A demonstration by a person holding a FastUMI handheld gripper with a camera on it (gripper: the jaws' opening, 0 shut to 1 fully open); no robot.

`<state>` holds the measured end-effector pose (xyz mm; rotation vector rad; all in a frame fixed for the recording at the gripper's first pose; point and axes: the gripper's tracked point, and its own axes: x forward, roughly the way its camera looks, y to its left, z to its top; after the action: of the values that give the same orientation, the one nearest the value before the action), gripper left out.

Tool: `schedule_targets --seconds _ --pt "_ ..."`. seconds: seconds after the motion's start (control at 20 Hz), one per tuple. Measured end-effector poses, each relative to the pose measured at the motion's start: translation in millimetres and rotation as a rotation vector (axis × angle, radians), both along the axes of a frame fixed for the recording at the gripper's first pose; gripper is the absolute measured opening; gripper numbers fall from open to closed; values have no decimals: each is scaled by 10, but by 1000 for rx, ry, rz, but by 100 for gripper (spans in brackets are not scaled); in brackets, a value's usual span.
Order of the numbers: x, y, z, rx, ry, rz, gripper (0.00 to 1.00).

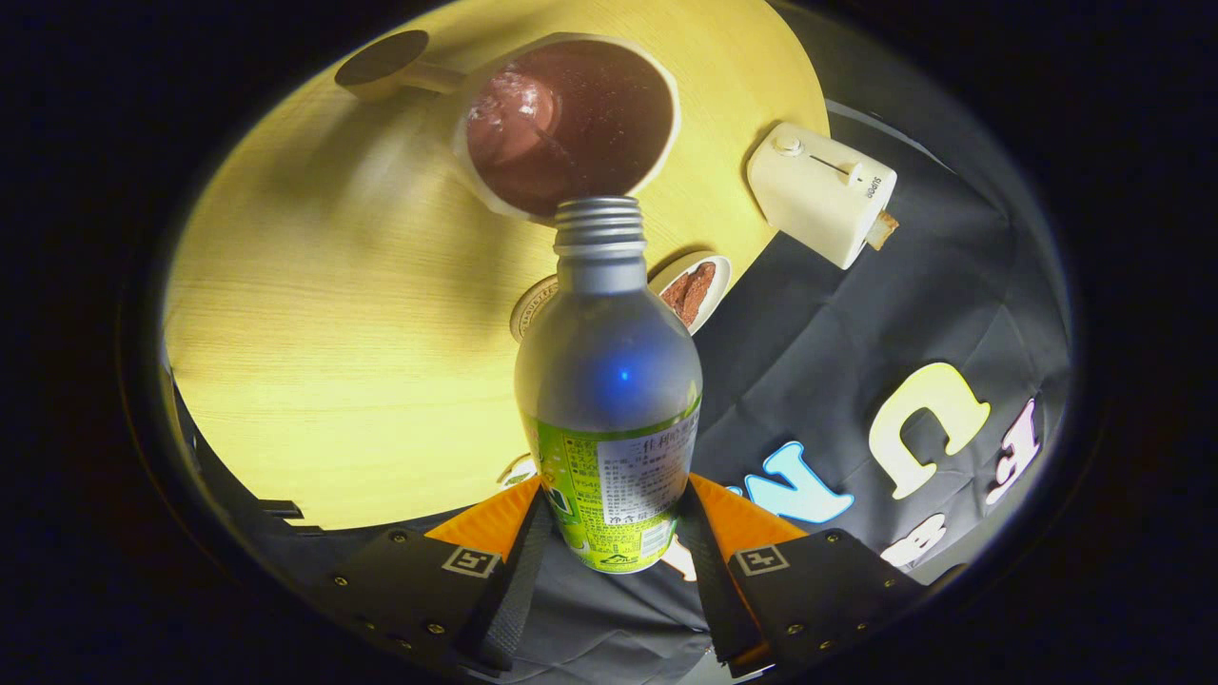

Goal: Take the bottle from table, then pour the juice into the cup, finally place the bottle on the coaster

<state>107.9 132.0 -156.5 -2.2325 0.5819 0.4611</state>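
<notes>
Gripper (614,509) clamped on the bottle (609,381): both fingers press against its lower, labelled body, one on each side. The bottle's base sits low between the fingers and is partly cut off by them.

Bottle is a silver metal one with a green label, cap off, threaded neck pointing away from the fingers toward the cup (568,124). Whole view is tilted, so the round wooden table (314,362) appears slanted.

Cup lies just beyond the bottle's mouth; pale rim, dark reddish liquid inside with a lighter patch on its left. Cannot tell whether liquid is leaving the bottle; the mouth itself faces away.

Coaster (533,304) mostly hidden behind the bottle's left shoulder; only an edge visible. Small dish (693,290) with something brown peeks out on the right of the neck.

Far left of the cup, a round dark-topped object on a stem (385,62), blurred. Right of the cup, a cream toaster (820,190) at the table edge.
</notes>
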Motion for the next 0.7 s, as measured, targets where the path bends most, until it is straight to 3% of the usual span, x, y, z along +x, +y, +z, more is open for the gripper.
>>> schedule_targets --seconds 0.7 --pt "-60 42 85 -33 19 -3 74"
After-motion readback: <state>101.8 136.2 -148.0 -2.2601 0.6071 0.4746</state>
